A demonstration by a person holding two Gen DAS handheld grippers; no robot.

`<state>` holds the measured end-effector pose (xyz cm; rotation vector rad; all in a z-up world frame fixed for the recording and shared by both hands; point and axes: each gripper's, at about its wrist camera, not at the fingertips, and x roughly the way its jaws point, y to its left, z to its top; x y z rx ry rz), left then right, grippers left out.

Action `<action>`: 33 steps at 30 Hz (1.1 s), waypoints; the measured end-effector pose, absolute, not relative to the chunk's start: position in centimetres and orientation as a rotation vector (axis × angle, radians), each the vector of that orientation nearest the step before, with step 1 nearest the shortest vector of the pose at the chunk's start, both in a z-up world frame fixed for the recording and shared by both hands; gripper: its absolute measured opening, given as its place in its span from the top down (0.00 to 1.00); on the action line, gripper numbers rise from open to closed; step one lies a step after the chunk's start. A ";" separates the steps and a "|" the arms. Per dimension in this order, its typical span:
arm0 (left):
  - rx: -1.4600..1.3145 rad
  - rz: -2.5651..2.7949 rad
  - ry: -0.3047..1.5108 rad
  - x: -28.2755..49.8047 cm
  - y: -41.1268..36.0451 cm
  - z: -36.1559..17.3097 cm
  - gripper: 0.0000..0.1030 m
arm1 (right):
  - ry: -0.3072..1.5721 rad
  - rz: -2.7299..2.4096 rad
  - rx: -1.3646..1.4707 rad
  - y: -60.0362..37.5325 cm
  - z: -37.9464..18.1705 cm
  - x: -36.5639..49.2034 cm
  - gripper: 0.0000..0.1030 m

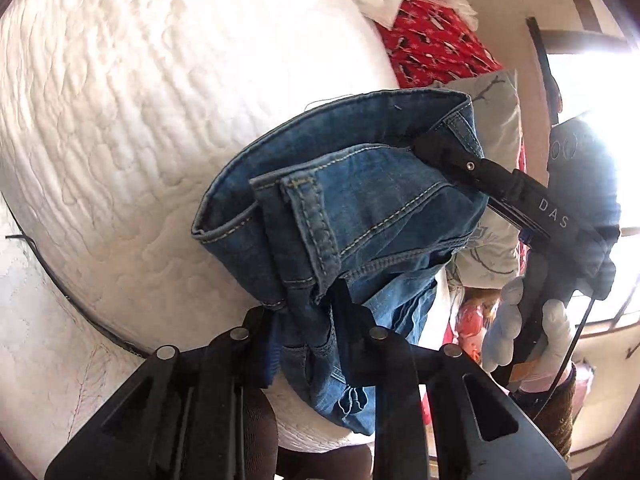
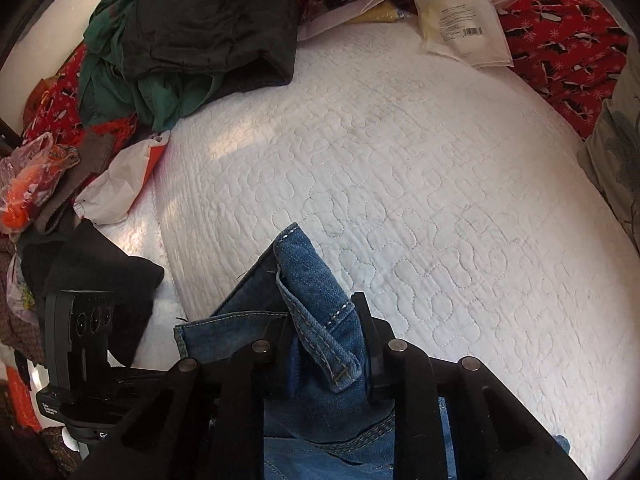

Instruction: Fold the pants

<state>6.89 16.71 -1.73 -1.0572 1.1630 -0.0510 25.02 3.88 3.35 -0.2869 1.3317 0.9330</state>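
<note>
A: Left gripper point(image 1: 308, 304): clamped on a bunched fold of the jeans point(image 1: 344, 204), waistband side by the look of the belt loop. Right gripper point(image 2: 324, 344): likewise closed on denim, a hem or band rolled between the pads. Jeans held up between the two, above the white quilted mattress point(image 2: 400, 184), not yet laid flat.

B: Risk from here?

A: Probably slippage. Thick, doubled cloth in both grips; a sharp tug apart likely to pull one seam free and drop that corner. Also a twisted fold if laid down as bunched as now.

B: Room for spreading?

A: Plenty in the middle of the mattress. Crowded margins, though: dark and green clothes pile point(image 2: 192, 28) far left, white packet point(image 2: 460, 20) and red patterned fabric point(image 2: 568, 40) along the far edge, pillow point(image 1: 496, 120) to the right. Near mattress edge close under the hanging legs; easy to drape over it.
</note>
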 end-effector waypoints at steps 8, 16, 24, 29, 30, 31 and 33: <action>-0.655 -0.170 1.076 8.5 7.8 7.4 0.80 | 1.227 0.912 0.003 -8.4 9.3 24.6 0.79; -0.350 -0.449 1.271 10.4 -8.0 4.4 0.80 | 1.260 0.619 0.241 -26.1 5.4 21.4 0.68; -0.033 -0.490 1.389 6.9 -14.6 0.3 0.80 | 1.280 0.373 0.326 -36.2 2.4 15.6 0.60; -0.350 -0.496 1.408 5.8 -7.8 2.6 0.75 | 1.181 0.383 0.547 -38.7 3.9 14.5 0.34; -0.403 -0.469 1.413 5.9 -6.3 2.3 0.73 | 1.175 0.405 0.614 -38.7 3.7 14.5 0.28; -0.456 -0.449 1.421 6.1 -5.1 1.9 0.73 | 1.174 0.414 0.664 -38.6 3.3 14.5 0.27; -0.551 -0.410 1.464 6.7 -3.5 0.3 0.73 | 1.194 0.376 0.671 -37.7 2.4 14.9 0.25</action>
